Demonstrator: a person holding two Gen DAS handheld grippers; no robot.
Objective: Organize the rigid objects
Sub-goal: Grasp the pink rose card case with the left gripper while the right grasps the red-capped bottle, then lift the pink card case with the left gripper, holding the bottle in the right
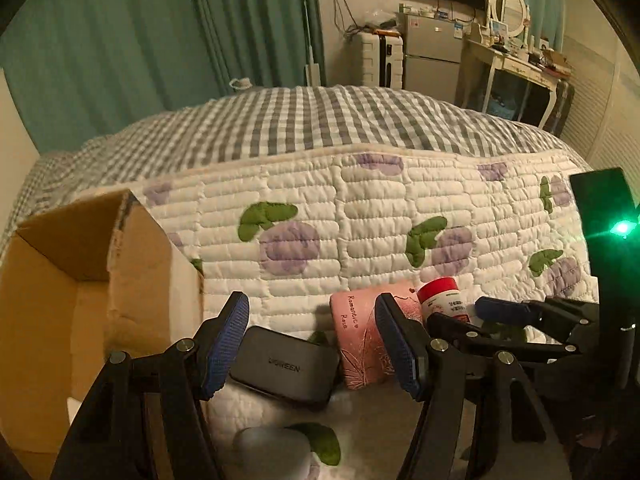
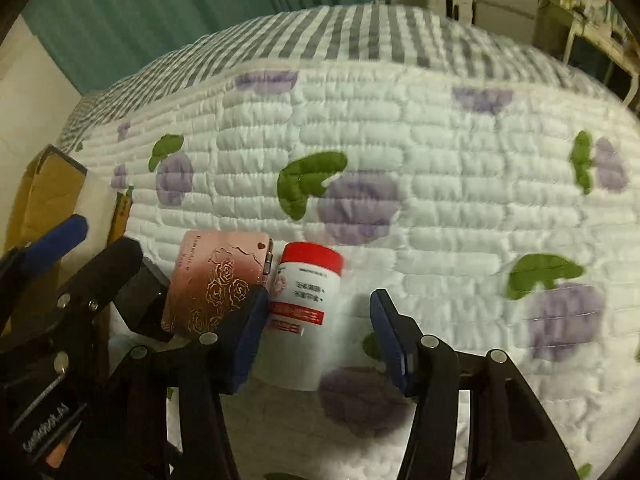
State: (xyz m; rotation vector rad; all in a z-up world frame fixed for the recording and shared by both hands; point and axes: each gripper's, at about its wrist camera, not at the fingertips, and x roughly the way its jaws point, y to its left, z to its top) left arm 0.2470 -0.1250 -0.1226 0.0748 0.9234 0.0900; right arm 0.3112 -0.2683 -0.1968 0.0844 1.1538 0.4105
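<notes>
On the quilted bed lie a black UGREEN power bank (image 1: 282,366), a pink rose-printed box (image 1: 362,340) and a white bottle with a red cap (image 1: 442,298). My left gripper (image 1: 316,344) is open, its fingers on either side of the power bank and the pink box's left part. My right gripper (image 2: 320,340) is open around the white bottle (image 2: 306,312), with the pink box (image 2: 214,280) just left of its left finger. The right gripper also shows at the right in the left wrist view (image 1: 508,312). An open cardboard box (image 1: 84,304) stands at the left.
A grey rounded object (image 1: 272,454) lies on the quilt (image 1: 360,208) under my left gripper. A grey checked blanket (image 1: 304,120) covers the far part of the bed. Teal curtains, a fridge (image 1: 434,56) and a dressing table (image 1: 516,60) stand beyond.
</notes>
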